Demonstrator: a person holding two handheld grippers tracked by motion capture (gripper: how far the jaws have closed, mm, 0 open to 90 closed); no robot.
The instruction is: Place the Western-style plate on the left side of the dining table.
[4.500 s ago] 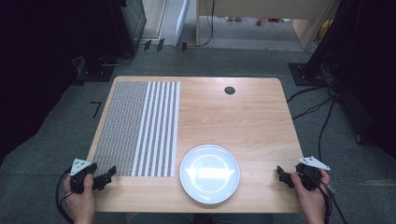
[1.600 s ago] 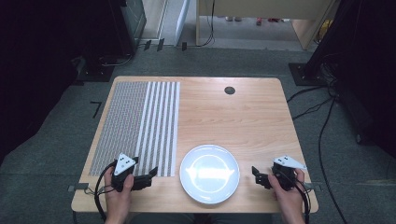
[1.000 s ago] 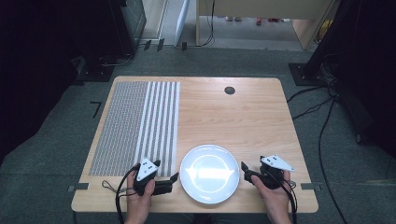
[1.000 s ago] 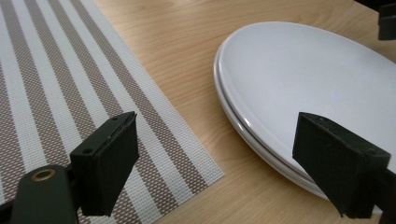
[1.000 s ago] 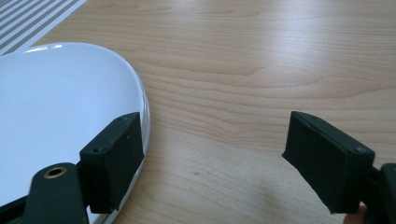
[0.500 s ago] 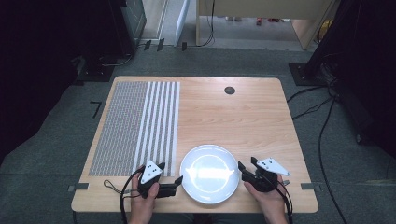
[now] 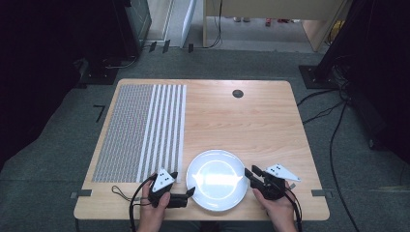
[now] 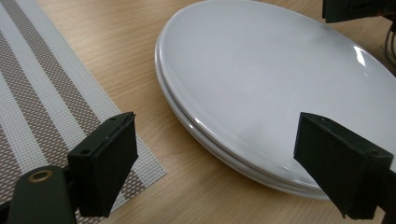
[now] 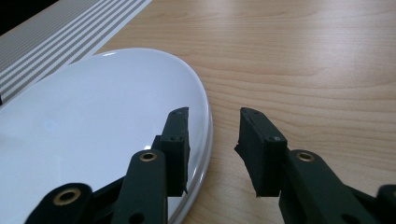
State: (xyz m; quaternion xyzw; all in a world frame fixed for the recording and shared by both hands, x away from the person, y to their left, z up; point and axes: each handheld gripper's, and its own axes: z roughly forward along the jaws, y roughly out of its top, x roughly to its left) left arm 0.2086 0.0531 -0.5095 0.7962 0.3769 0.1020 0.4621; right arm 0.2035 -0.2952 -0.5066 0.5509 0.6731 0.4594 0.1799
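Round white ceramic plate (image 7: 216, 179) lies at the near edge of the light wooden table (image 7: 251, 121). Left gripper (image 8: 233, 154) gapes wide at its rim. Right gripper (image 9: 212, 140), jaws just closing, straddles the opposite rim, not yet clamped.

A striped woven placemat (image 7: 140, 130) lies on the wooden table (image 7: 251, 121).

Right claw (image 9: 212, 140) astride white plate (image 9: 84, 130) rim
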